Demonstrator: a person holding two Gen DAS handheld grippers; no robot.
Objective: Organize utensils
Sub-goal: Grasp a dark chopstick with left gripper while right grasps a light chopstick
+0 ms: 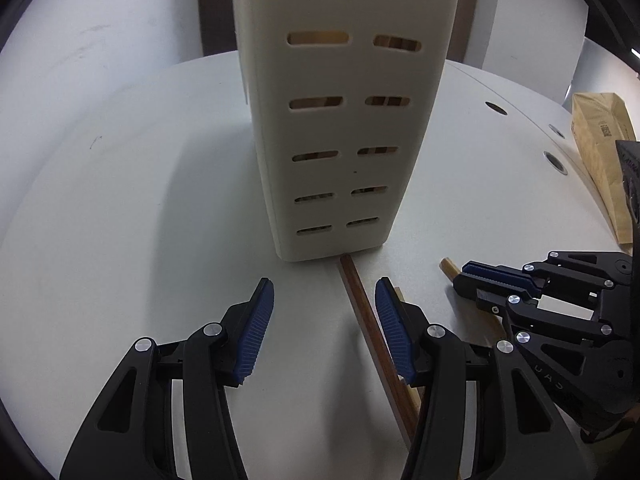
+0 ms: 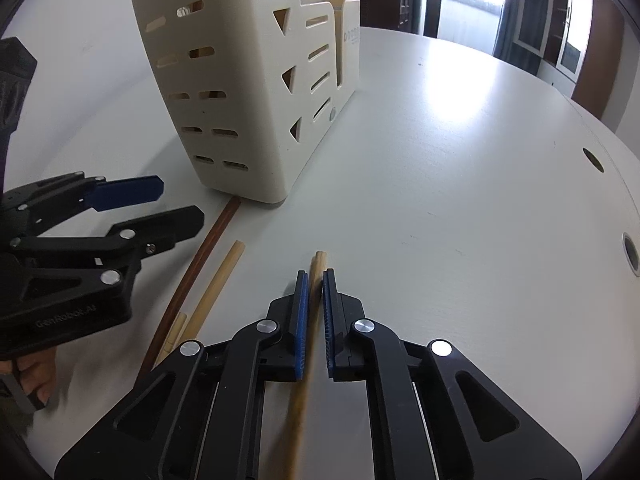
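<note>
Chopsticks lie loose on the white round table [image 2: 460, 152], in front of the cream slotted utensil holder [image 2: 240, 92]. Right gripper [image 2: 316, 280] has its jaws nearly closed, pinching a light wooden chopstick [image 2: 319, 264] between the blue pads. Left gripper [image 1: 324, 300] jaws wide open, gripping nothing, with a dark brown chopstick [image 1: 360, 304] lying between the fingers, its tip touching the holder's base. Another light chopstick [image 2: 218, 284] lies beside it.

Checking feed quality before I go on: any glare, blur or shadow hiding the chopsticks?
Right wrist: window glare on the table, clear of the sticks; the light chopstick in the right gripper smears near the lens. Left wrist: holder shadow, dark chopstick sharp.
</note>
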